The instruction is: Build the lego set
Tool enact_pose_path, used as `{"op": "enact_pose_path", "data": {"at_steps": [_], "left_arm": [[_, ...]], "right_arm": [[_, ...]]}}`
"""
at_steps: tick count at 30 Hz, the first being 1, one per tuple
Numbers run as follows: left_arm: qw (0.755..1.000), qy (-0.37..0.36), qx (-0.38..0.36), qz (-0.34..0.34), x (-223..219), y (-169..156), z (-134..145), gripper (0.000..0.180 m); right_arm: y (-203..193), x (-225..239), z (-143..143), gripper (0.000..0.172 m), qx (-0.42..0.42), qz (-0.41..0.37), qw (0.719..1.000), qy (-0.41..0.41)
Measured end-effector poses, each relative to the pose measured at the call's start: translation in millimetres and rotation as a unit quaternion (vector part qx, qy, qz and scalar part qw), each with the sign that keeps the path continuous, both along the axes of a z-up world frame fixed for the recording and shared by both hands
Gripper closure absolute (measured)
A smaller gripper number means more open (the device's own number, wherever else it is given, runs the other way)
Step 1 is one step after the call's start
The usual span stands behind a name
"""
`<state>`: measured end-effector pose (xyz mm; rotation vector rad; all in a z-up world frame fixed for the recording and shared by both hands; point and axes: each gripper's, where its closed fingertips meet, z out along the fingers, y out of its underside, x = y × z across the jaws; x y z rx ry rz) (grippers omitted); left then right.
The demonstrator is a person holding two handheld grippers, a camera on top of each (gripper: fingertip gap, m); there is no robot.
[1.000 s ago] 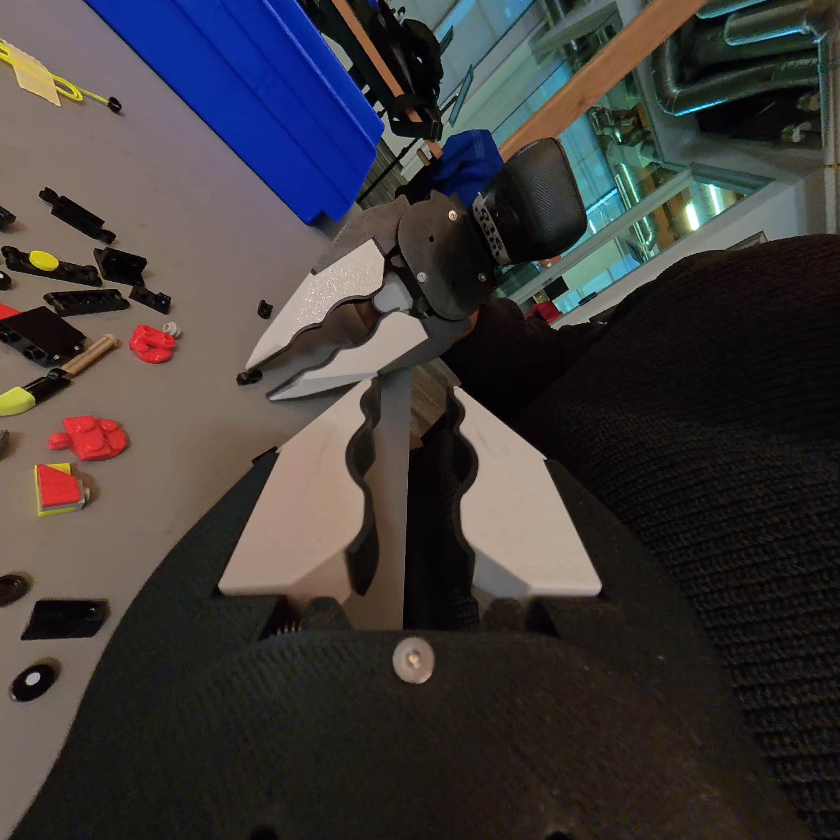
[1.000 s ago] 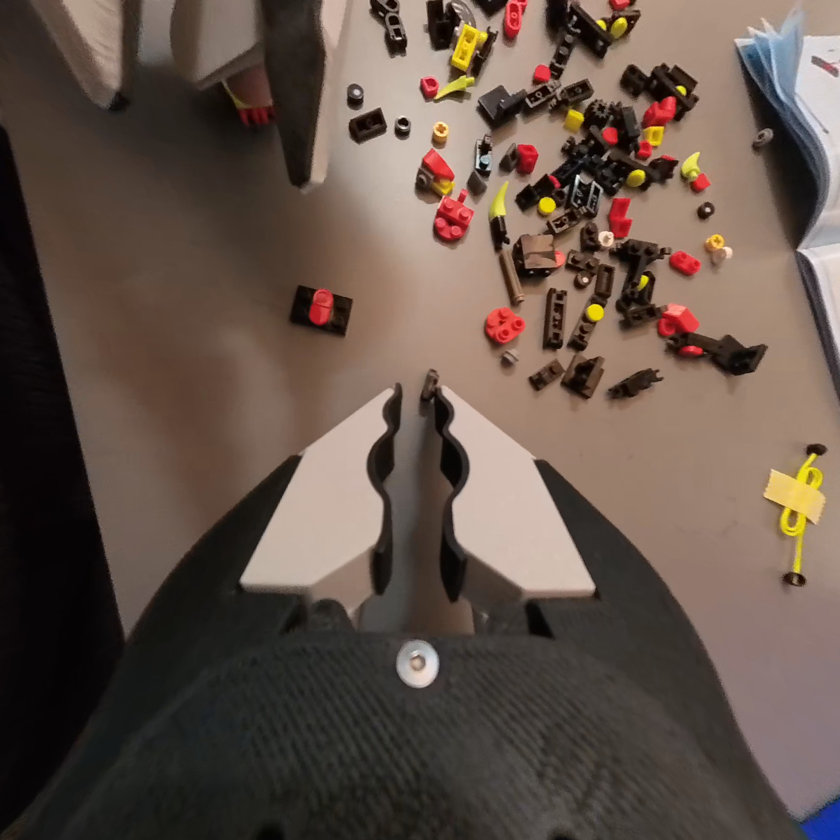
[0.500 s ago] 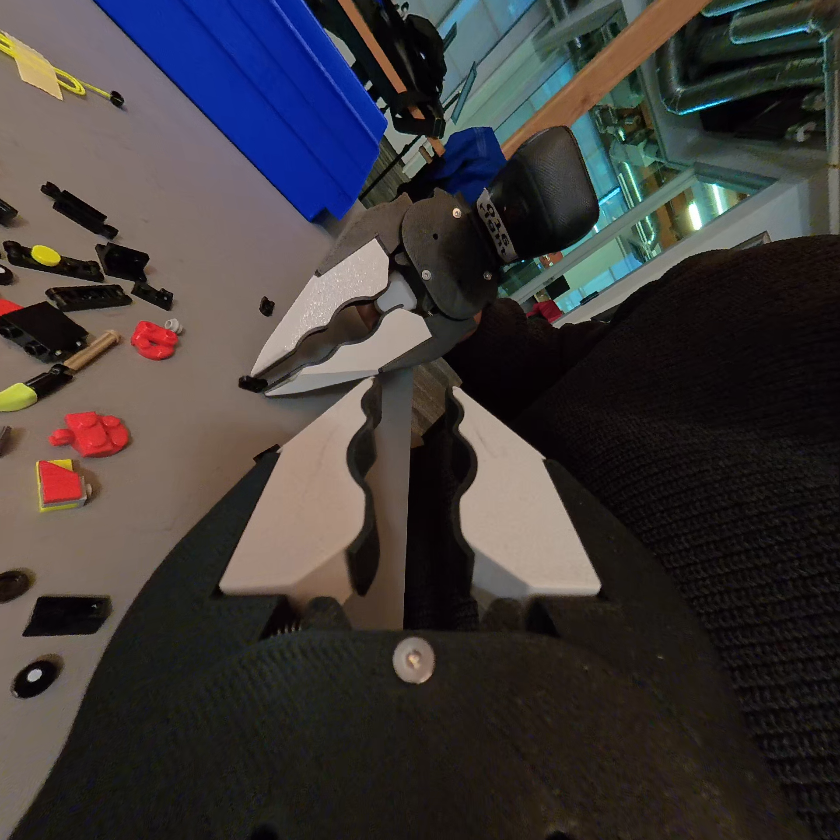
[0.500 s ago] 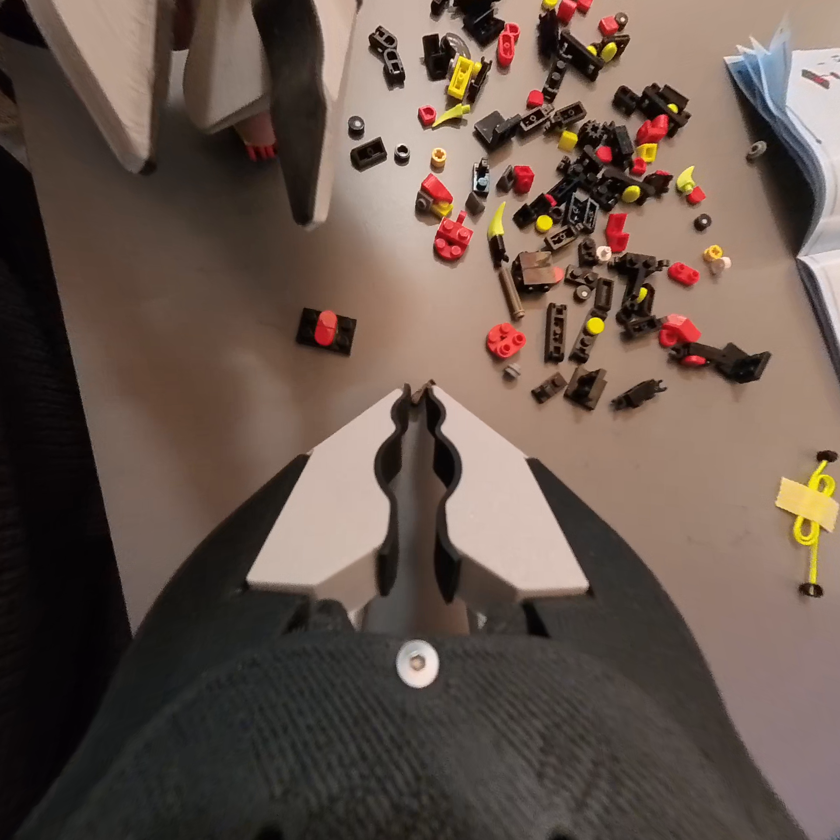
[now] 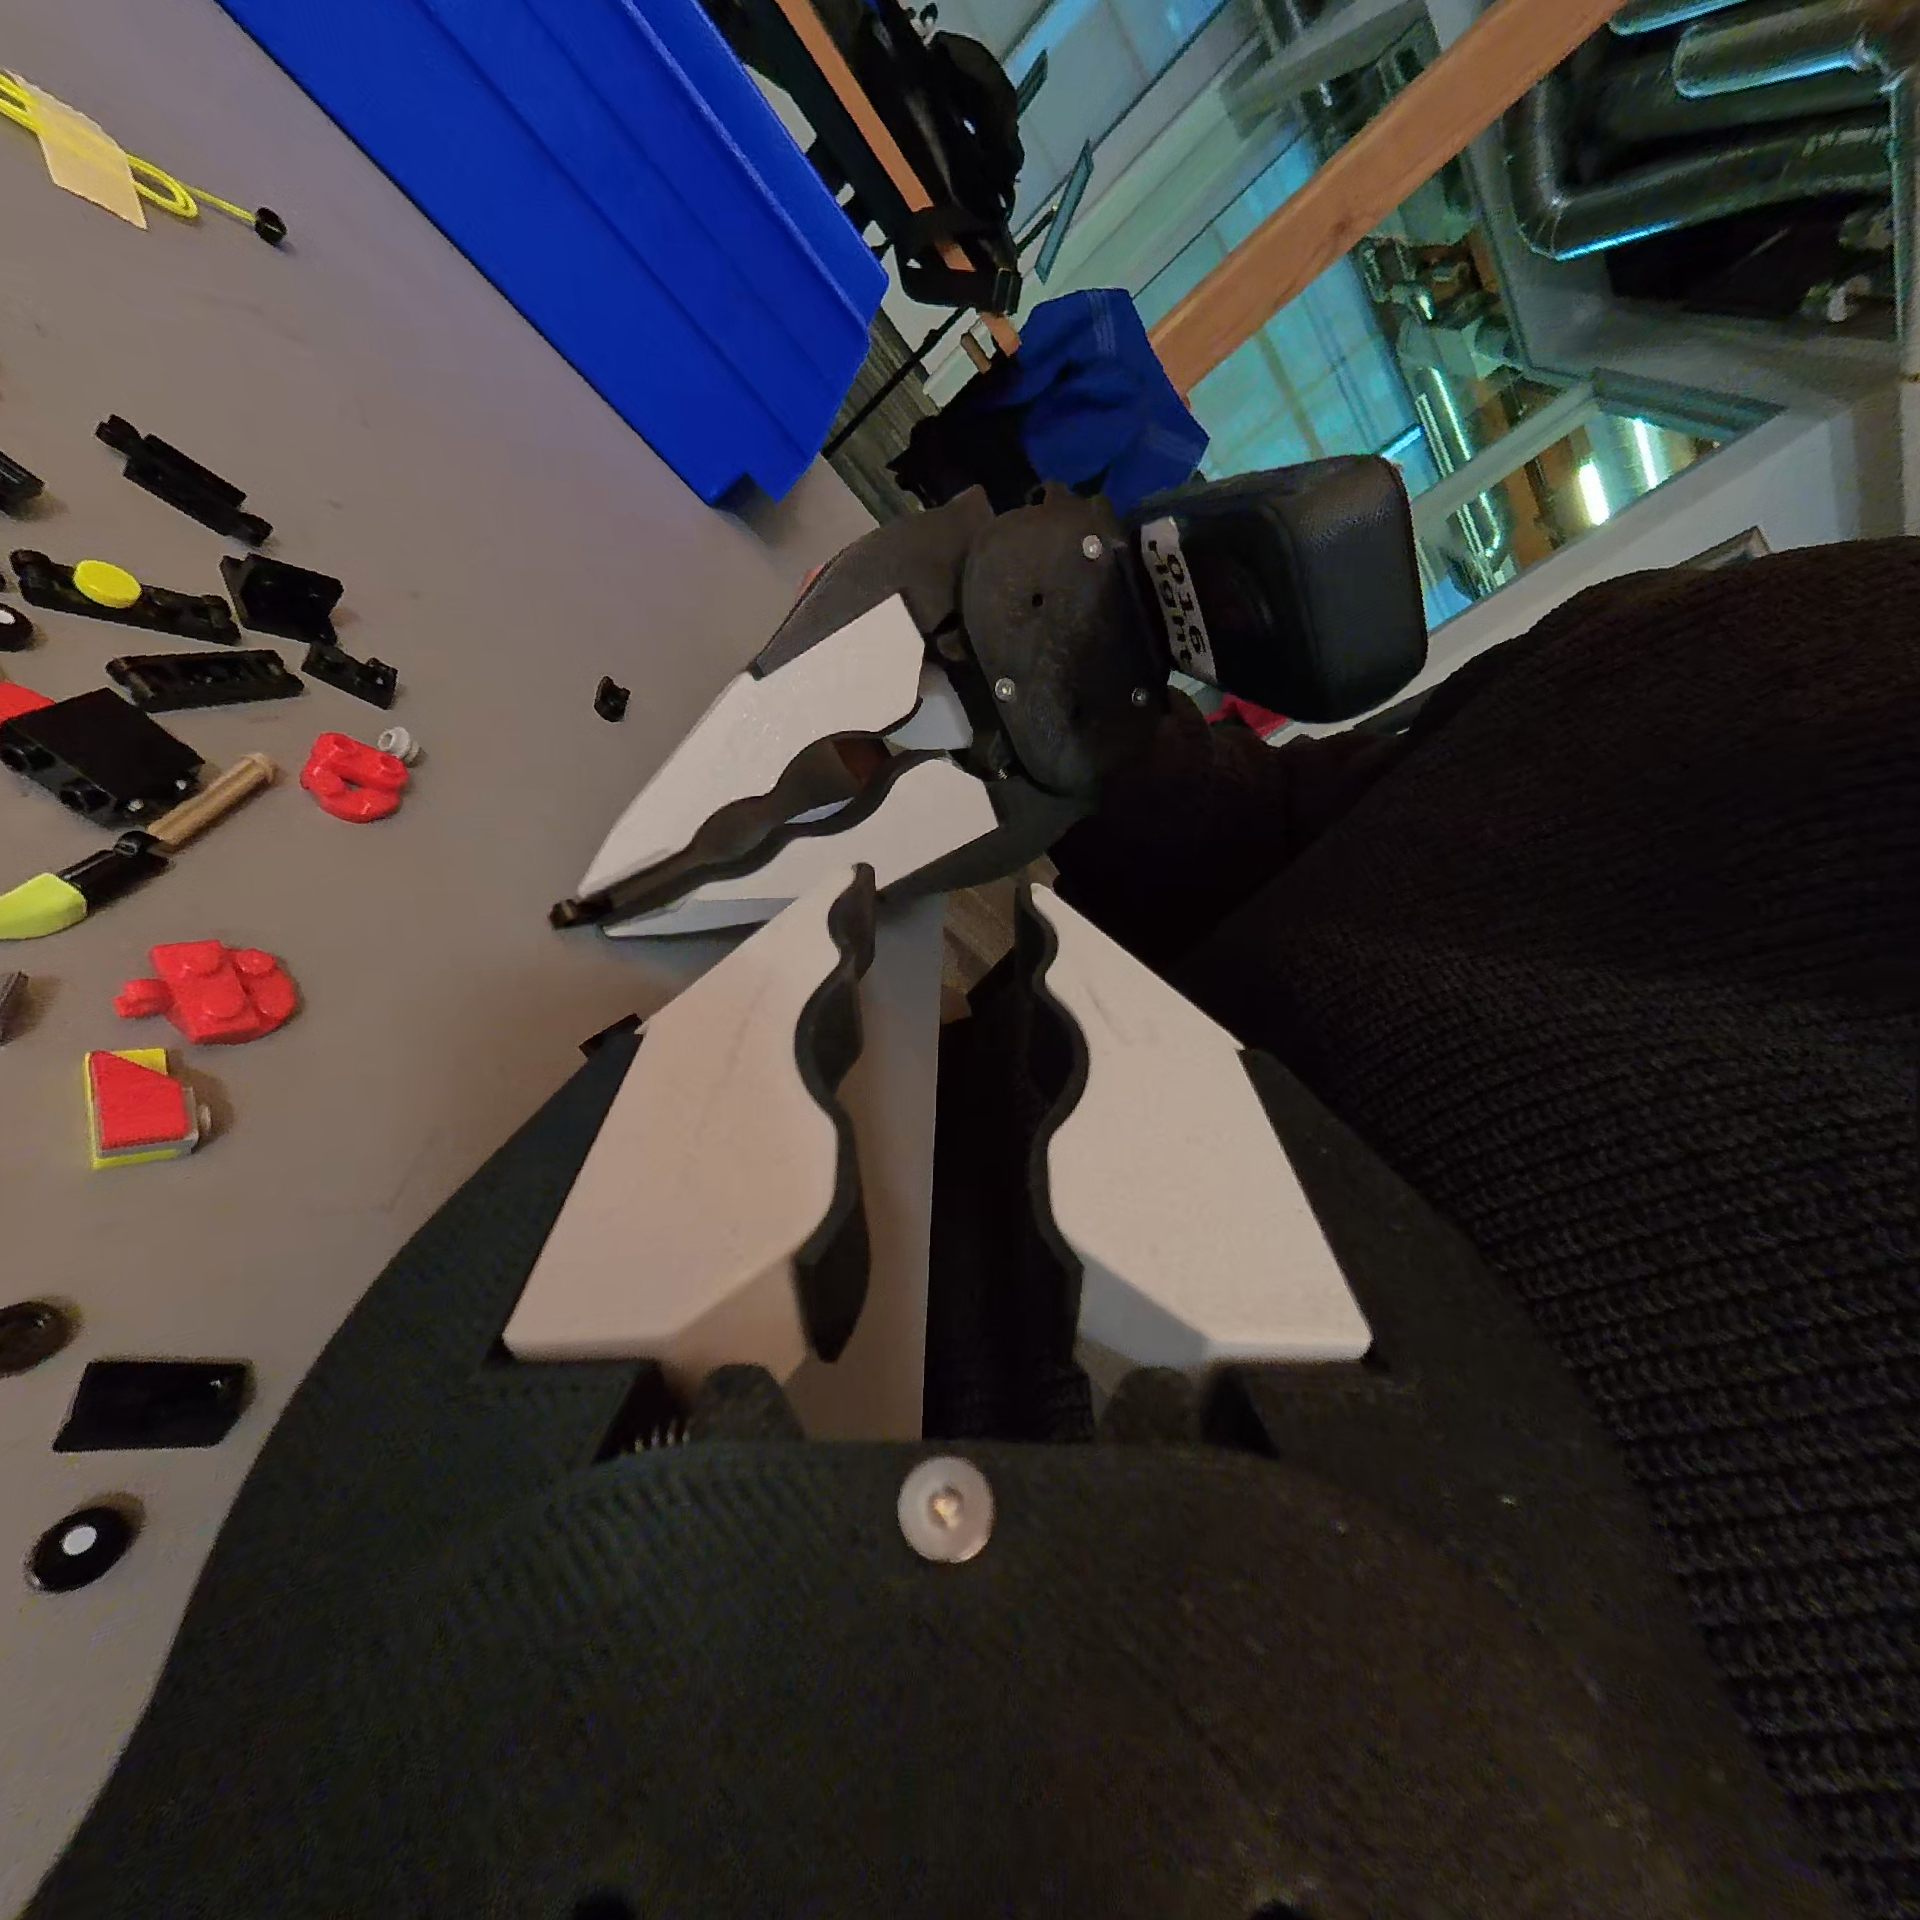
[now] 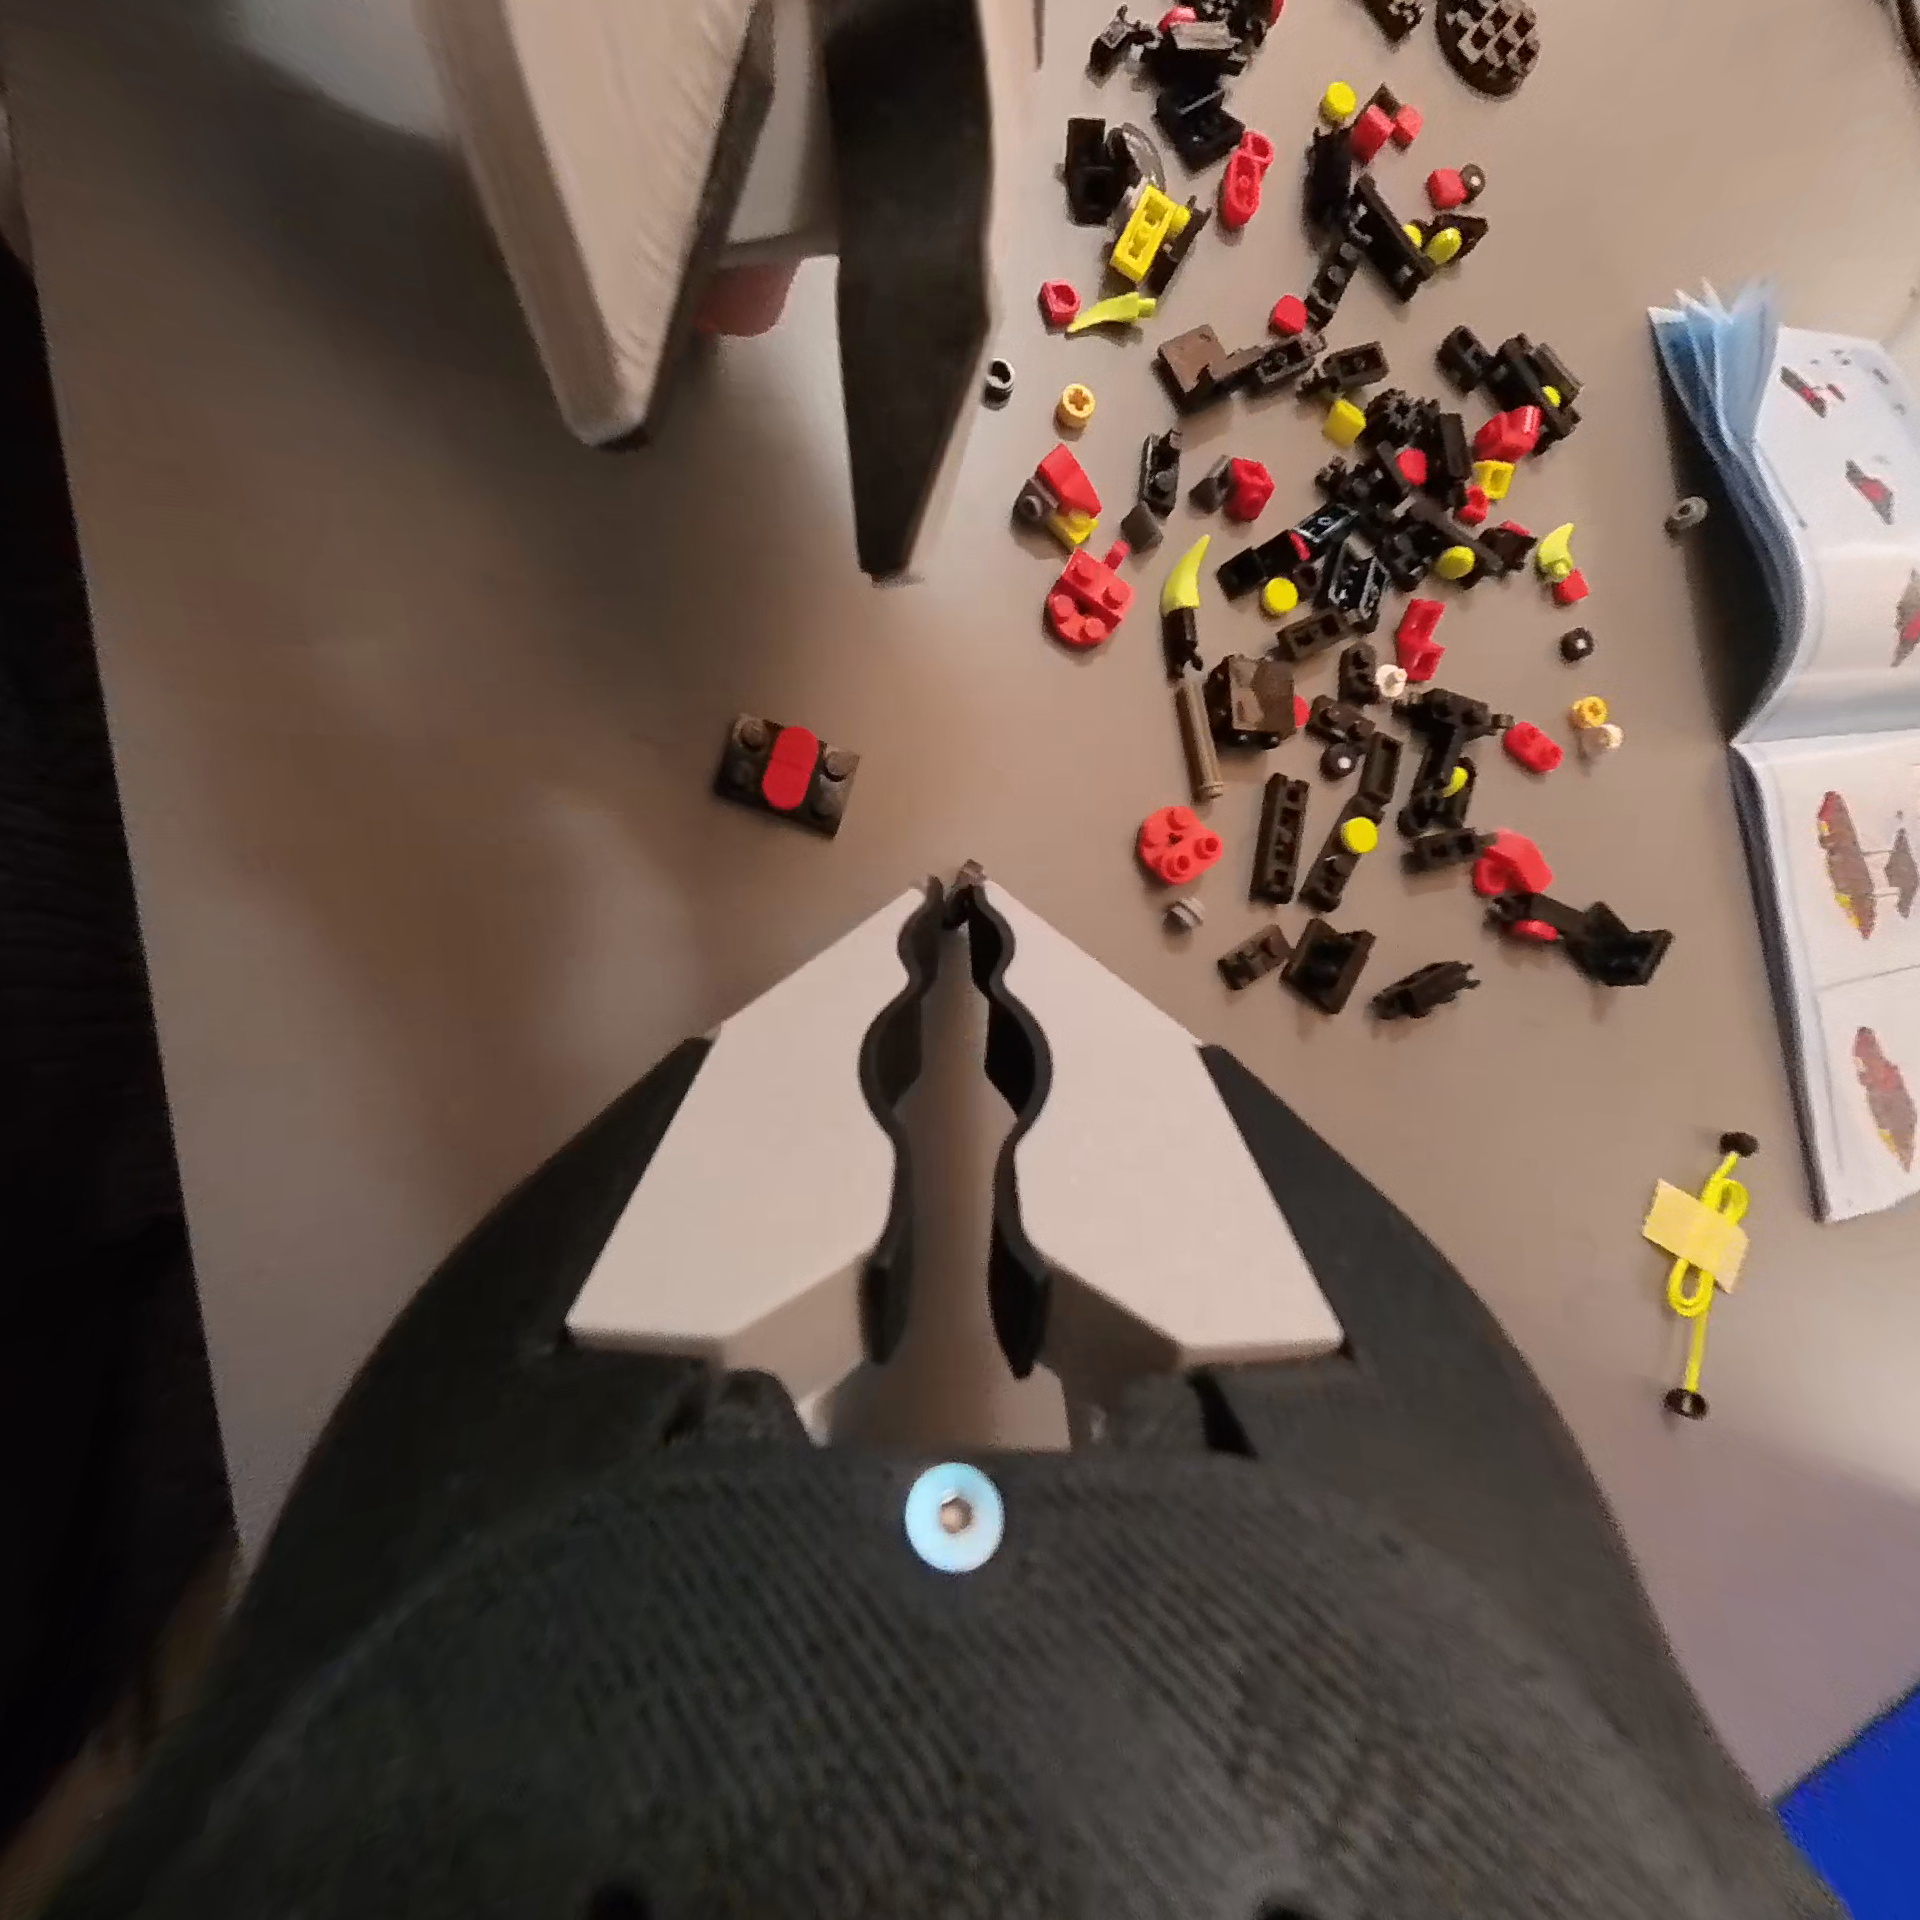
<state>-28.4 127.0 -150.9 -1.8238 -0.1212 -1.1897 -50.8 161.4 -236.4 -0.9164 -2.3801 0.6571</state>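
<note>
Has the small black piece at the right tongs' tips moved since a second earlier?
Yes. The small black piece, earlier lying free ahead of the open tips, now sits pinched in the right tongs, while the black plate with red tile appears to stay put.

Brick pile [image 6: 1351,540] on table [image 6: 416,727]; booklet [image 6: 1829,727] right of pile.

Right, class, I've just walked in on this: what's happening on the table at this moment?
A person works two handheld grippers over a grey table strewn with small black, red and yellow building bricks. The right gripper is shut on a tiny black piece at its fingertips. The left gripper is open with nothing between its fingers. A black plate with a red tile sits apart from the pile, and an open instruction booklet lies at the right edge.
</note>
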Motion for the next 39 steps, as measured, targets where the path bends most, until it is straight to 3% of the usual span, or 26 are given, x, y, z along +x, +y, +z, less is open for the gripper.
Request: {"op": "enact_pose_path", "data": {"at_steps": [12,22,33,39], "left_arm": [[1.0,0.0,-0.001,0.001,-1,0,0,0.158],[1.0,-0.002,-0.002,0.003,-1,0,0,0.159],[1.0,-0.013,-0.006,0.005,-3,1,-1,0.159],[1.0,-0.013,-0.008,0.006,-4,1,-2,0.159]], "right_arm": [[20,-4,-1,0.169,0.105,-0.007,0.994,0.029],[5,1,1,0.162,0.032,0.005,0.999,0.01],[14,-4,3,0.156,-0.16,-0.05,0.983,-0.074],[14,-5,-2,0.16,-0.13,-0.019,0.988,-0.082]]}}
